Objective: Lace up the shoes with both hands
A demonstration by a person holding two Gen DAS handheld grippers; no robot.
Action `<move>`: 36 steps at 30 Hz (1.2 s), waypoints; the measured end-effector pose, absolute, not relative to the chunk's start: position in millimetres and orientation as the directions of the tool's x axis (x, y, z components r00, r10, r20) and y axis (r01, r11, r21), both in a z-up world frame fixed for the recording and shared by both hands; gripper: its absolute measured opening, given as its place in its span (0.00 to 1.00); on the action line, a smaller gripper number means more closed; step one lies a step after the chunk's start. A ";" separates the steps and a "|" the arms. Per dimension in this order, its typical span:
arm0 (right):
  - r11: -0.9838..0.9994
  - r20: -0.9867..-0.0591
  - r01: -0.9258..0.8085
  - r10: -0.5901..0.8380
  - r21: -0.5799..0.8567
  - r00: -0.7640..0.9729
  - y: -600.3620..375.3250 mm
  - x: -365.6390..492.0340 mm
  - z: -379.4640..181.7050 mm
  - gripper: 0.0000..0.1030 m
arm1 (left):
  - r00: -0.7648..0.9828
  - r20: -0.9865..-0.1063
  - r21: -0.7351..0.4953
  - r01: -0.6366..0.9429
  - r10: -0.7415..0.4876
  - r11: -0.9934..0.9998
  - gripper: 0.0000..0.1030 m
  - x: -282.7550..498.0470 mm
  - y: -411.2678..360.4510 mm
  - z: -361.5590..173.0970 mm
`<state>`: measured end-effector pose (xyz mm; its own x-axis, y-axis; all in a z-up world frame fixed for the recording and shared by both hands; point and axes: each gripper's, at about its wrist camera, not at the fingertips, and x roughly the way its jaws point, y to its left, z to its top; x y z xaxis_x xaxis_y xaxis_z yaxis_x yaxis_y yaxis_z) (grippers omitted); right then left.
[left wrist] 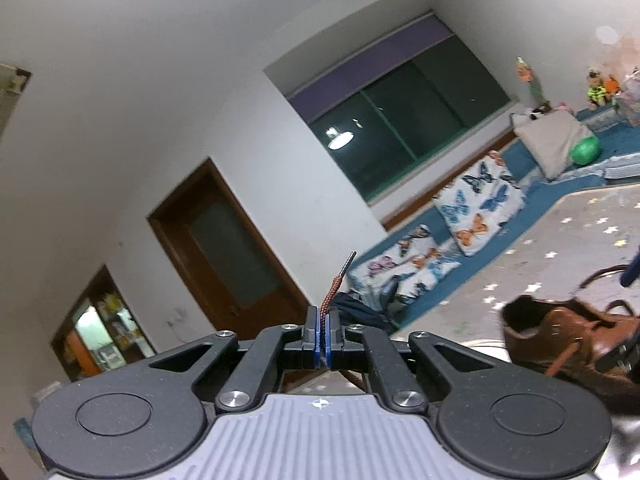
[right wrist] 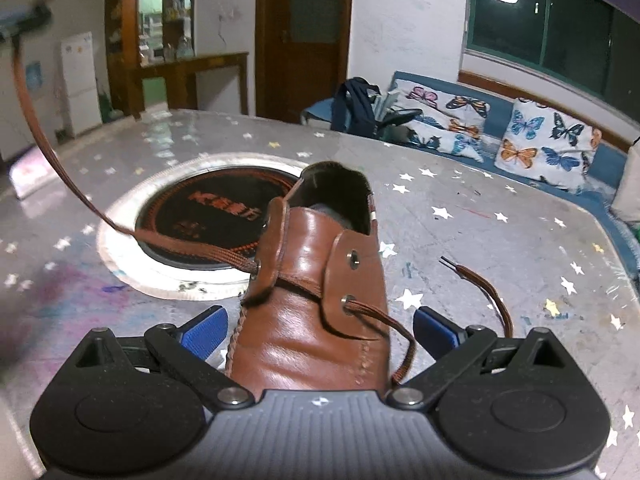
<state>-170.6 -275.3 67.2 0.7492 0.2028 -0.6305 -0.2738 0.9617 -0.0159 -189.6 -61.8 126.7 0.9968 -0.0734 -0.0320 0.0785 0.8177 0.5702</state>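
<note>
Shoe (right wrist: pixel 308 304) sits on table (right wrist: pixel 480 248) btwn right gripper (right wrist: pixel 318 330) pads, spread wide, not touching. Stiff leather; lace (right wrist: pixel 52 152) limp, slippery, so grab near tip. Left gripper (left wrist: pixel 322 334) clenched on that lace end.

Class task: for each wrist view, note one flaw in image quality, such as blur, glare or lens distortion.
Left wrist view: fisheye bends the window frame, and the brown shoe at the edge is smeared. Right wrist view: the glossy table throws glare at left, and the lace rising to the upper left blurs.
</note>
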 end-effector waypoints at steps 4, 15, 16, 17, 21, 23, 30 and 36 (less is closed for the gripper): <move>0.962 -0.613 -0.269 0.241 0.047 0.753 -302.3 -176.8 76.9 0.89 | 0.988 -0.098 0.561 0.151 -0.116 0.814 0.02 -184.7 -85.1 114.0; 0.955 -0.572 -0.260 0.293 0.140 0.766 -328.5 -156.0 68.2 0.76 | 0.939 -0.260 0.537 0.333 -0.223 0.775 0.02 -180.8 -142.6 83.8; 0.955 -0.569 -0.264 0.294 0.138 0.768 -327.9 -155.3 67.0 0.75 | 0.935 -0.270 0.537 0.345 -0.230 0.770 0.02 -180.5 -146.3 82.3; 0.954 -0.567 -0.267 0.295 0.134 0.769 -327.2 -154.8 65.8 0.75 | 0.929 -0.283 0.534 0.358 -0.237 0.766 0.02 -180.4 -150.4 80.4; 0.956 -0.556 -0.273 0.288 0.112 0.780 -327.4 -156.1 62.7 0.72 | 0.905 -0.332 0.527 0.412 -0.267 0.743 0.02 -174.7 -166.4 73.3; 0.956 -0.548 -0.270 0.286 0.111 0.786 -330.2 -157.6 62.8 0.72 | 0.899 -0.343 0.536 0.427 -0.274 0.728 0.03 -170.7 -172.6 70.7; 0.962 -0.521 -0.249 0.272 0.115 0.809 -340.6 -159.9 66.1 0.72 | 0.879 -0.377 0.571 0.468 -0.291 0.674 0.03 -153.5 -189.1 69.9; 0.964 -0.507 -0.223 0.264 0.142 0.820 -353.6 -161.4 66.0 0.72 | 0.854 -0.428 0.608 0.514 -0.296 0.604 0.03 -137.6 -197.4 62.6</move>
